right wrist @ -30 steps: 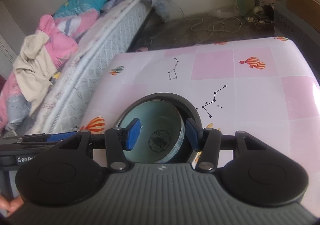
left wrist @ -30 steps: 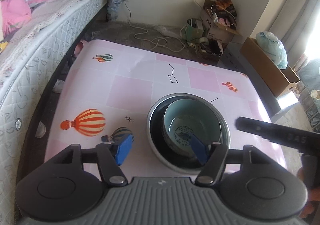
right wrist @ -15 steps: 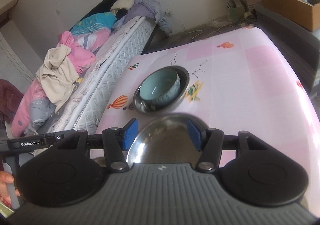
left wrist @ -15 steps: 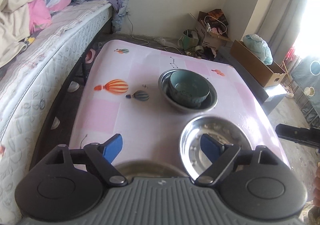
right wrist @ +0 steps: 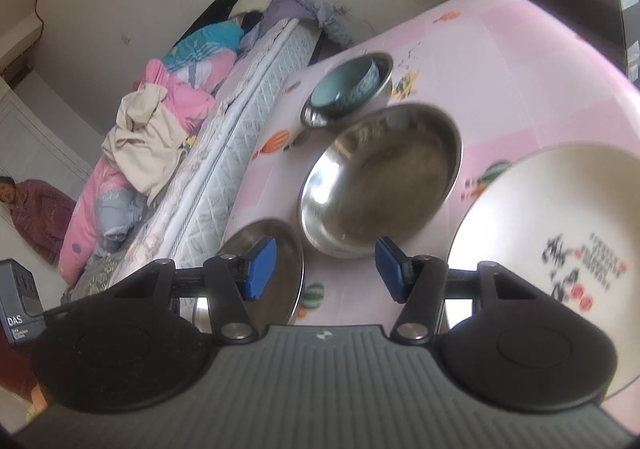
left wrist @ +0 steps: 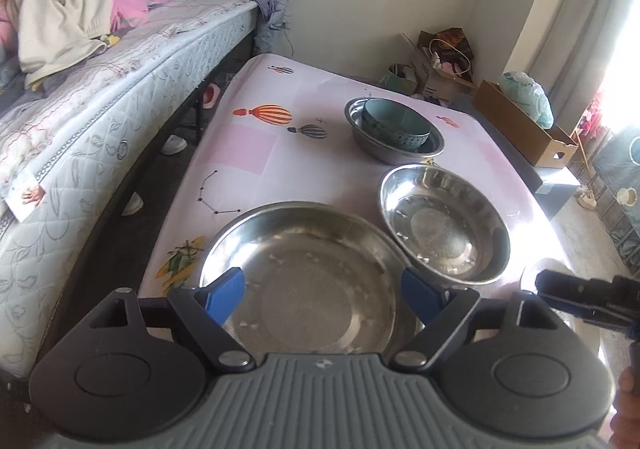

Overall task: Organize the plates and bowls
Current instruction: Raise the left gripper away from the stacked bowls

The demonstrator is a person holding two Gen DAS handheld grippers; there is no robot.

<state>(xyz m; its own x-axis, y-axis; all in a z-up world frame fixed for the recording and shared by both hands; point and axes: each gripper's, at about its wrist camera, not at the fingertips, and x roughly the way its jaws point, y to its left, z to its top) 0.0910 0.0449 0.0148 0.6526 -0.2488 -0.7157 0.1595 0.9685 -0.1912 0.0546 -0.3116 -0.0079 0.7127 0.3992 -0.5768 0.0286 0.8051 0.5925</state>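
Bowls and plates lie spread over the pink-patterned table point(left wrist: 256, 145), and both grippers hang above its near end with nothing in them. The left gripper point(left wrist: 322, 297) has its jaws spread wide, having just been opening, and nothing is between its blue pads point(left wrist: 224, 295); seen through the gap is the wide shallow steel dish point(left wrist: 308, 277) below, which the pads do not appear to touch. The right gripper point(right wrist: 322, 269) stands about half open, its jaws having parted a little, also with nothing clamped; beneath it are a bare strip of table and the near rim of the deeper steel bowl point(right wrist: 380, 177). That steel bowl sits empty just beside the shallow dish, their rims close or perhaps touching. Farther back, a teal ceramic bowl point(left wrist: 396, 123) is nested inside a smaller steel bowl point(left wrist: 394, 151). At the right in the right wrist view, a white plate point(right wrist: 552, 229) with a printed design rests on the table, blurred so that the print cannot be read. A bed point(left wrist: 100, 89) piled with clothes runs along the table's left side.
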